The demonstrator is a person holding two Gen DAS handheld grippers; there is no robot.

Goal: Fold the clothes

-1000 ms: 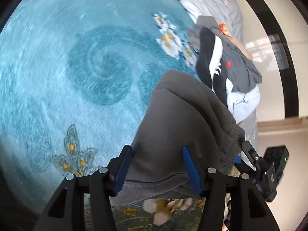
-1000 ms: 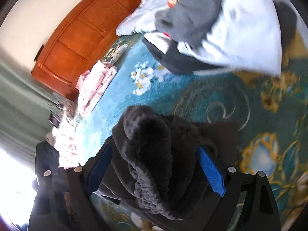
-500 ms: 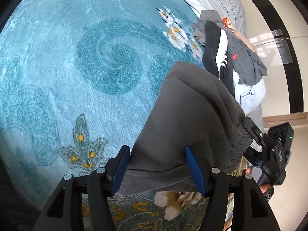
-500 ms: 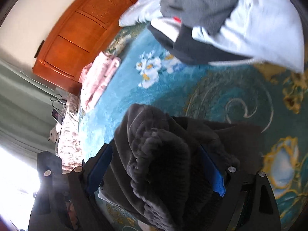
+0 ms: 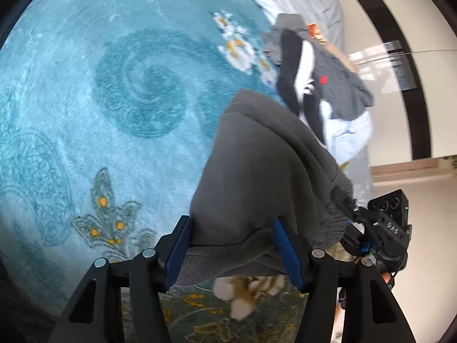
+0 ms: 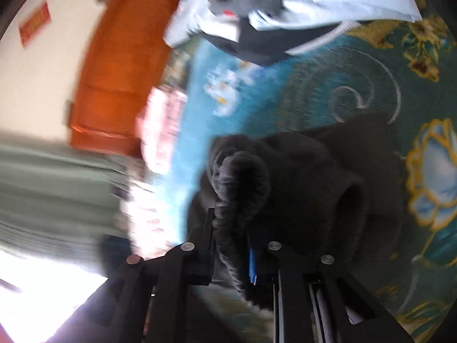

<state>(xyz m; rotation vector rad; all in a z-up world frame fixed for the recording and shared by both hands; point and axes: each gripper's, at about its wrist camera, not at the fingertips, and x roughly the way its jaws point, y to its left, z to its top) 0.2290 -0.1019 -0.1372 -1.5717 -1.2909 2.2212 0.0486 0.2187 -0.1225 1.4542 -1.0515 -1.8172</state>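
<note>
Grey fleece, thick and floppy, so we'd guess it handles soft and a bit heavy, sagging wherever we aren't holding it. Our left gripper (image 5: 232, 245) has its fingers spread with a hem edge of the grey garment (image 5: 265, 171) draped between them, the cloth running forward past the fingertips and hanging above the teal bedspread (image 5: 85, 114). To the right of those fingers, our right gripper (image 6: 232, 245) has its fingers pinched nearly together on the ribbed waistband (image 6: 242, 183), bunched up just ahead of the tips. Judging by the sag, the seams and ribbing are the best places to grab. Beyond both fingertips sits the clothes pile (image 5: 322, 85).
</note>
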